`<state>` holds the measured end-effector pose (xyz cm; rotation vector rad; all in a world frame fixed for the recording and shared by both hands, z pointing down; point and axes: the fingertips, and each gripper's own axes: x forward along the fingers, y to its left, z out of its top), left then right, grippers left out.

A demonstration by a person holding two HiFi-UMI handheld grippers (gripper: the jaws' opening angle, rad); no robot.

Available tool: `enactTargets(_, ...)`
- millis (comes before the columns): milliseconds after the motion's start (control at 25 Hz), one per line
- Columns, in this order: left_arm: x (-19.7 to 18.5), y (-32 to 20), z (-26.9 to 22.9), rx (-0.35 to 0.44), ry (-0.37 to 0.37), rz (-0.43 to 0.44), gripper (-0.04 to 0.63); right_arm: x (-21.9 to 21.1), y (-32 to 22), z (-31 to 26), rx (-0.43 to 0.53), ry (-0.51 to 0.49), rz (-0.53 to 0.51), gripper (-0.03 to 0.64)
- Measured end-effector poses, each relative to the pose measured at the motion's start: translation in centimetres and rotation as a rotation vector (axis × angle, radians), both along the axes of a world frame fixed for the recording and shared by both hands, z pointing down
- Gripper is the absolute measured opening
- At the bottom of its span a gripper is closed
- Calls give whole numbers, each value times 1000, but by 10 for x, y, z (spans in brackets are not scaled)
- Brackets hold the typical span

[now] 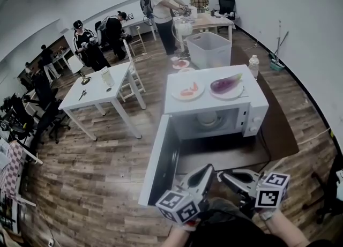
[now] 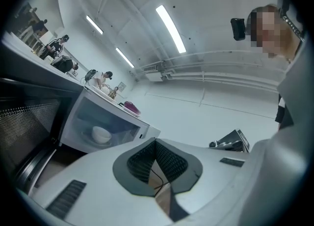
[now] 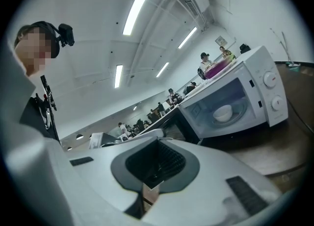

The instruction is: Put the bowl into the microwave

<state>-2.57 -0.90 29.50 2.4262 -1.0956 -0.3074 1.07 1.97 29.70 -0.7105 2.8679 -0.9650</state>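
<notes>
Fingers of the left gripper [image 2: 156, 142] are pressed together with nothing between them, and those of the right gripper [image 3: 158, 142] are likewise closed and empty; both grippers hang side by side in front of the microwave [image 1: 256, 118], pointing toward its cavity. Its door [image 1: 159, 161] stands swung wide to the left; the white bowl [image 1: 207, 118] sits inside the cavity, apart from both grippers; 2 plates [image 1: 175, 91] lie on the microwave's roof, the right-hand plate bearing a purple aubergine [image 1: 225, 83].

white bowl [image 1: 207, 118], white microwave [image 1: 256, 100], purple eggplant [image 1: 225, 83]
</notes>
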Motion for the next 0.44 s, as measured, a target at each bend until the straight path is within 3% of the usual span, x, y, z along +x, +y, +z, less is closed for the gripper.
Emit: enactTargets(440, 10, 4, 1, -16, 15, 10, 0, 12, 8, -2, 2, -6, 9, 0)
